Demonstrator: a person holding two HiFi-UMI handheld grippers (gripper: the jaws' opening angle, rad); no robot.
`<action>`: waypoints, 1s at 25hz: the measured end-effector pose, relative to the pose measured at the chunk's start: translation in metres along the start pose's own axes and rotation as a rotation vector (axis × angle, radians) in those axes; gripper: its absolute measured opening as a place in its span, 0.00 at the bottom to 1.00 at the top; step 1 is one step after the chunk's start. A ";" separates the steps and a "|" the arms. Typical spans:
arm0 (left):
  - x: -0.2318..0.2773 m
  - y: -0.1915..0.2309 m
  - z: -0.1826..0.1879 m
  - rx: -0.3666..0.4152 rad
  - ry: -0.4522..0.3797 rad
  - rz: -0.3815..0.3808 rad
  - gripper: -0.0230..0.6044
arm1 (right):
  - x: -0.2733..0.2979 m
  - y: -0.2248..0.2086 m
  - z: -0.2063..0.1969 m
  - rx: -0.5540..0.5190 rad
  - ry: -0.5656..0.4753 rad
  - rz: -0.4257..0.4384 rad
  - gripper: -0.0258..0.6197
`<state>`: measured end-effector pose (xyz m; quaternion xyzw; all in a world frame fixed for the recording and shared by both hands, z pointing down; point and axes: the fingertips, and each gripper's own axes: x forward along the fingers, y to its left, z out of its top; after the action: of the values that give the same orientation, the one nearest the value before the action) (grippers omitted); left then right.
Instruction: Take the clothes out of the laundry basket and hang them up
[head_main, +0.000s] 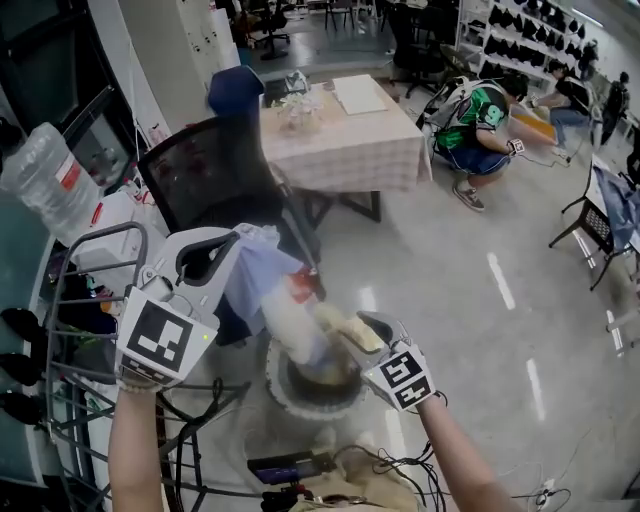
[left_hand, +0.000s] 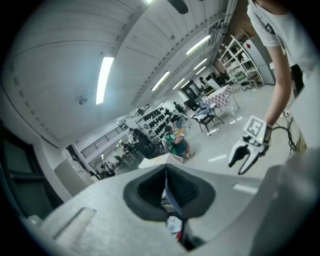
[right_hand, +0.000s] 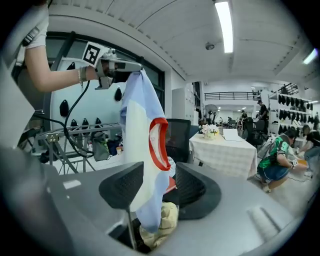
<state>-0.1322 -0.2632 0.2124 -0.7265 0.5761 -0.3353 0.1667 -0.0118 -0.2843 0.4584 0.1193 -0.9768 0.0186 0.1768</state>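
Note:
My left gripper (head_main: 238, 245) is raised at the left and shut on the top edge of a light blue and white garment (head_main: 268, 285) with a red collar. The cloth (left_hand: 172, 202) shows as a thin pinched fold between its pads. In the right gripper view the garment (right_hand: 142, 125) hangs down from the left gripper (right_hand: 132, 70). Its lower part dangles between the jaws of my right gripper (right_hand: 160, 187), which stand apart and do not press on it. The right gripper (head_main: 355, 325) is over the round laundry basket (head_main: 285, 398), where a yellow cloth (right_hand: 162, 222) lies.
A metal drying rack (head_main: 60, 300) stands at the left, close to my left arm. Behind the basket is a black office chair (head_main: 215, 180), and beyond it a table with a checked cloth (head_main: 350, 140). A person (head_main: 475, 125) crouches on the floor at the far right.

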 end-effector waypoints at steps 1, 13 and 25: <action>-0.005 0.006 0.004 -0.008 -0.009 0.010 0.04 | 0.008 0.001 0.002 -0.007 0.003 0.022 0.33; -0.068 0.048 0.037 0.138 0.018 0.096 0.04 | 0.108 0.010 0.003 -0.095 0.088 0.276 0.36; -0.104 0.067 0.048 0.297 0.022 0.110 0.04 | 0.178 0.070 -0.010 -0.113 0.149 0.536 0.37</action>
<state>-0.1601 -0.1906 0.1050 -0.6576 0.5607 -0.4152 0.2842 -0.1872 -0.2563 0.5303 -0.1547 -0.9573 0.0189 0.2433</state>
